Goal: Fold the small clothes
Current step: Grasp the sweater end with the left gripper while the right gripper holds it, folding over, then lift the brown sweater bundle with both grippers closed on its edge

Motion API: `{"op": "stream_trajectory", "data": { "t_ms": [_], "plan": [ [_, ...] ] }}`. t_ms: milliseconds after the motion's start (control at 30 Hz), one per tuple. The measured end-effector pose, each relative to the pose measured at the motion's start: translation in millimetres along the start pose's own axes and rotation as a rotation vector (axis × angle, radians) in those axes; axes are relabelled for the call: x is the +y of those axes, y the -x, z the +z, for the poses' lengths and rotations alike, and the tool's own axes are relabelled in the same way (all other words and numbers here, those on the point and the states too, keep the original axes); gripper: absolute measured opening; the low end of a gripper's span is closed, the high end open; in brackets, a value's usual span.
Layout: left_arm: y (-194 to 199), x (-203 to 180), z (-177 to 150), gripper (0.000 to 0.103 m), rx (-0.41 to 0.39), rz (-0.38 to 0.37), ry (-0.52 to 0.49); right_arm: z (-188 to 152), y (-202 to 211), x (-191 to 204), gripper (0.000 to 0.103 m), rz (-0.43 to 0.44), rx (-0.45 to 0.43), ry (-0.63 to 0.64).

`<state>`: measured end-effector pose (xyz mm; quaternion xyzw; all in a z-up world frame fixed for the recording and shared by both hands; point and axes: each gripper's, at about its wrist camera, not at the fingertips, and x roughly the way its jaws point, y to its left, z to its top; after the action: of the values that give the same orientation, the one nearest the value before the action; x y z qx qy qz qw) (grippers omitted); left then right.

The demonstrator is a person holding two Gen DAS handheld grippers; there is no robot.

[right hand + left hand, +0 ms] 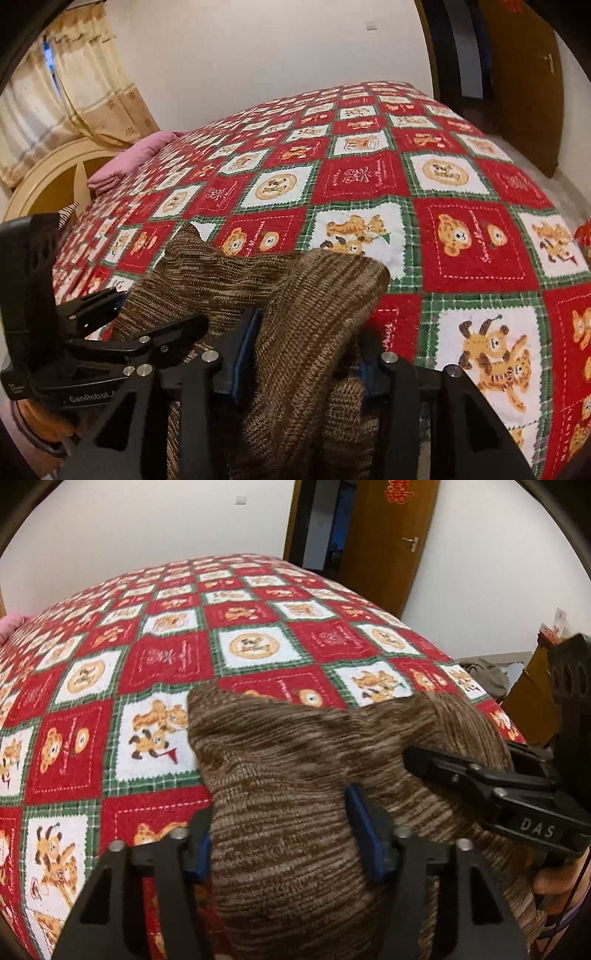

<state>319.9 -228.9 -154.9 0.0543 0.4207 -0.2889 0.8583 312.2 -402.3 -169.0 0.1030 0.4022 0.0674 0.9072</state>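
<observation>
A brown marled knit garment (pixel 277 746) lies bunched near the front edge of the bed, on a red, white and green bear-print cover (pixel 147 664). My left gripper (pixel 282 834) has its blue pads (pixel 365 834) pressed on a thick fold of the knit. In the left wrist view my right gripper (pixel 461 760) reaches in from the right and bites the garment's raised right part. The right wrist view has the garment (pixel 207 273) humped up between the right gripper's (pixel 303 354) pads, shut on it. My left gripper (pixel 155 310) holds the knit at the left.
The bed cover (pixel 443 184) stretches far ahead. A pink pillow (pixel 129 155) and curved headboard (pixel 48 177) stand at the far left by curtains (pixel 55 92). A brown door (pixel 388 535) stands ajar behind the bed. A hand (pixel 554 882) shows at lower right.
</observation>
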Motion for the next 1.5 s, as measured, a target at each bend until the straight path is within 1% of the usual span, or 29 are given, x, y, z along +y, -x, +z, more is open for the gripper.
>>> {"op": "stream_trajectory", "data": {
  "t_ms": [33, 100, 167, 300, 400, 500, 600, 733, 967, 1100, 1333, 1400, 1500],
  "plan": [
    [0.6, -1.1, -0.1, 0.048, -0.007, -0.011, -0.004, -0.2, 0.6, 0.4, 0.041, 0.001, -0.003, 0.003],
    [1.4, -3.7, 0.0, 0.041, -0.017, -0.004, -0.017, -0.6, 1.7, 1.1, 0.039, -0.007, -0.01, 0.006],
    [2.4, -6.7, -0.3, 0.038, -0.027, 0.008, -0.032, -1.2, 3.3, 4.4, 0.037, -0.026, -0.02, 0.021],
    [6.4, -14.7, -2.7, 0.03, -0.053, 0.051, -0.069, -3.3, 6.9, 19.3, 0.034, -0.109, -0.049, 0.088],
    [8.3, -16.4, -3.7, 0.027, -0.061, 0.061, -0.076, -4.9, 10.7, 28.4, 0.032, -0.169, -0.072, 0.126],
    [9.3, -15.2, -4.0, 0.026, -0.058, 0.055, -0.066, -4.5, 12.8, 36.3, 0.031, -0.215, -0.07, 0.158],
    [9.3, -15.6, -3.7, 0.026, -0.053, 0.058, -0.062, -4.3, 15.6, 49.3, 0.03, -0.275, -0.059, 0.217],
    [9.7, -13.6, -4.8, 0.026, -0.06, 0.05, -0.047, -8.5, 15.5, 61.3, 0.03, -0.341, -0.074, 0.272],
    [10.1, -14.1, -5.1, 0.026, -0.065, 0.055, -0.046, -10.2, 22.7, 65.3, 0.029, -0.36, -0.111, 0.277],
    [14.7, -11.2, -5.9, 0.026, -0.072, 0.047, -0.013, -11.3, 31.3, 76.1, 0.029, -0.371, -0.136, 0.297],
    [37.0, -15.1, -11.4, 0.024, -0.128, 0.086, -0.004, -18.0, 50.9, 94.5, 0.028, -0.391, -0.193, 0.323],
    [46.0, -14.1, -11.5, 0.024, -0.146, 0.082, 0.014, -18.2, 56.4, 98.3, 0.028, -0.389, -0.203, 0.32],
    [60.8, -15.9, -12.1, 0.024, -0.182, 0.079, 0.013, -18.2, 68.0, 104.6, 0.028, -0.387, -0.233, 0.311]
  ]
}}
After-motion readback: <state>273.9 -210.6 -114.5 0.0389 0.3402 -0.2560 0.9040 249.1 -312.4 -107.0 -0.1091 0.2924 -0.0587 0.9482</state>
